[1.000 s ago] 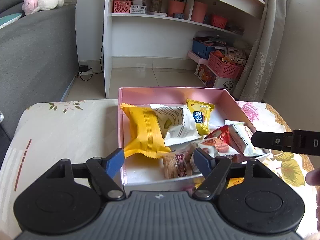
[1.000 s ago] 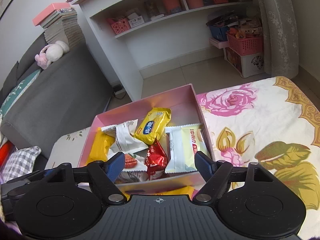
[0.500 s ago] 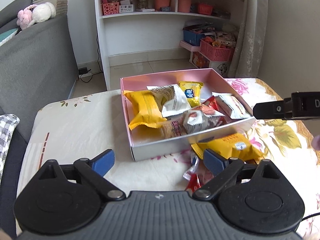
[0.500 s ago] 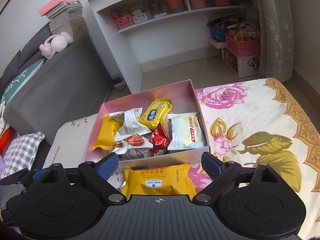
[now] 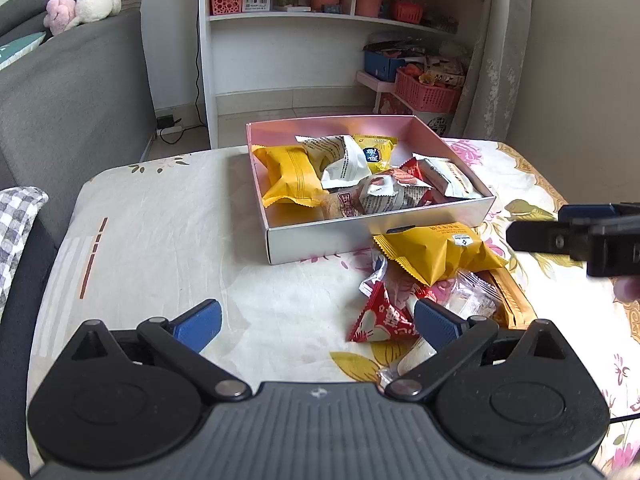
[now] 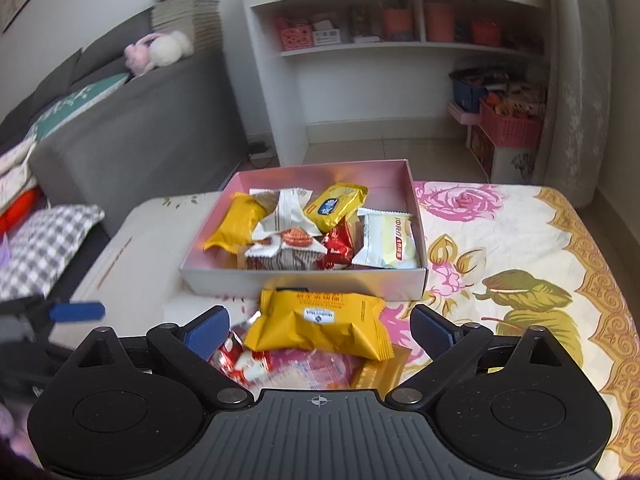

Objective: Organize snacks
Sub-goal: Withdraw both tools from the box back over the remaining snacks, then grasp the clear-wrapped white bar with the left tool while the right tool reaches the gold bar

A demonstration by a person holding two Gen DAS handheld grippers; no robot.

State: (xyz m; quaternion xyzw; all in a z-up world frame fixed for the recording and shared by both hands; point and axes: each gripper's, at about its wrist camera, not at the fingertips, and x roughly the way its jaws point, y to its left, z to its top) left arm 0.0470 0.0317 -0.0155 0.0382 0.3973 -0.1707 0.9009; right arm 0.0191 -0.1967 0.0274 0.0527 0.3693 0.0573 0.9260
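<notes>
You are holding the left gripper (image 5: 316, 322) and right gripper (image 6: 320, 328) with jaws just widening, nothing clamped. Pink box (image 6: 304, 280) of snacks is sitting mid-tablecloth (image 5: 160, 220); a yellow snack packet (image 6: 320, 326) is lying touching its near wall. Bare cloth is lying leftward; sofa (image 5: 60, 100) and shelf unit (image 5: 280, 40) are standing beyond.

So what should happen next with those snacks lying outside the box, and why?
Probably lower the right tongs onto the big yellow packet and close on it. Both tongs have just been opening and hold nothing; that packet lies on top of the loose pile, just in front of the pink box, framed by the right pair.
</notes>
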